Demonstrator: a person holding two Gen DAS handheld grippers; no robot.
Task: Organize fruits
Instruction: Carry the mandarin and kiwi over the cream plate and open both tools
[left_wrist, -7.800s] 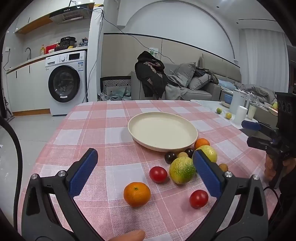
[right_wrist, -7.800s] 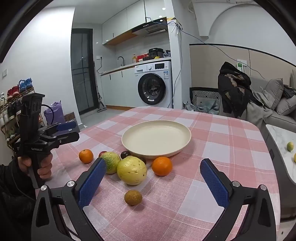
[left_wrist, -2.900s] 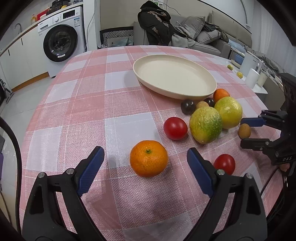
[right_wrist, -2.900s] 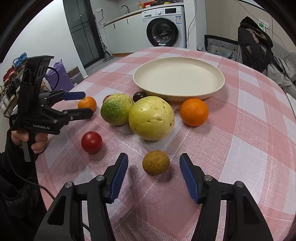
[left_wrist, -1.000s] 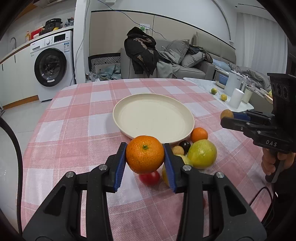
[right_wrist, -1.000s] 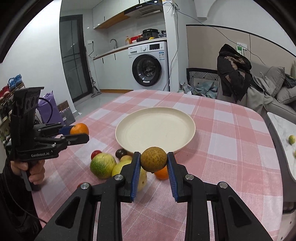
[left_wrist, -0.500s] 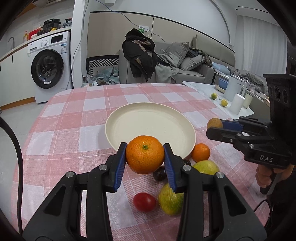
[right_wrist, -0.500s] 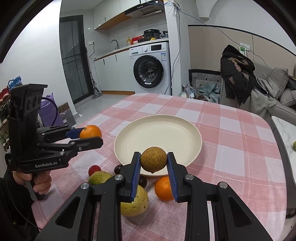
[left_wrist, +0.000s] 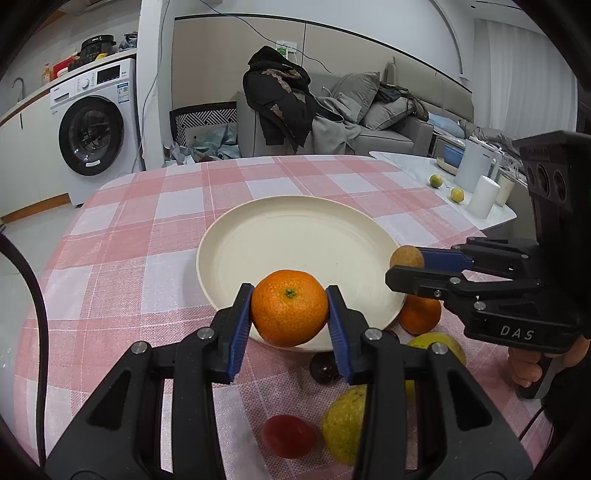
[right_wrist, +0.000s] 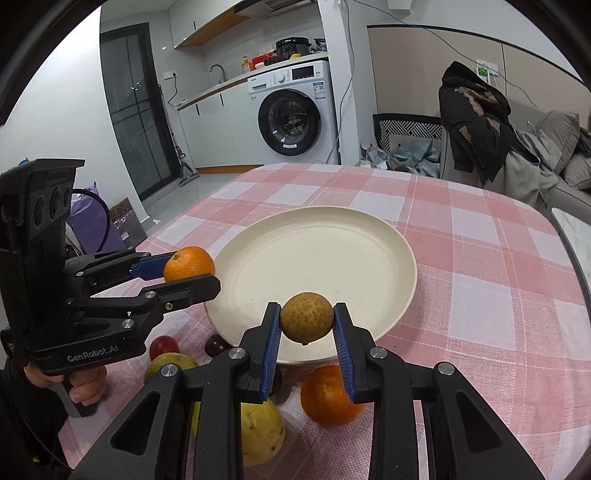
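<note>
Left wrist view: the tabletop (left_wrist: 122, 258), under a pink checked cloth, carries a cream plate (left_wrist: 295, 240) near its middle, and the plate is the landmark for all else. The plate holds nothing; its whole floor is bare. On its far side the cloth runs clear to the tabletop's far edge, and to its left lies a broad open stretch of cloth. All the loose fruit crowds its near rim.

The left tongs (left_wrist: 290, 314) are clamped on an orange (left_wrist: 289, 313), held above the plate's near rim. The right tongs (left_wrist: 397, 267) come in from the plate's right side, clamped on a small brown fruit (left_wrist: 406, 257) that hangs over the right rim.

Just outside the near-right rim a second orange (left_wrist: 421, 314) sits on the cloth. Nearer than that lie a yellow-green fruit (left_wrist: 437, 341) and another green fruit (left_wrist: 343, 421), then a red tomato (left_wrist: 288, 435). A dark plum (left_wrist: 323, 367) rests just beside the near rim, partly hidden by the left tongs.

In the right wrist view the right tongs (right_wrist: 306, 323) grip the brown fruit (right_wrist: 306, 321) over the near rim of the plate (right_wrist: 332, 240), while the left tongs (right_wrist: 192, 275) hold their orange (right_wrist: 189, 263) at the plate's left edge. Below, a pale yellow fruit (right_wrist: 260, 432) and the loose orange (right_wrist: 325, 398) lie near the tabletop's near edge.
</note>
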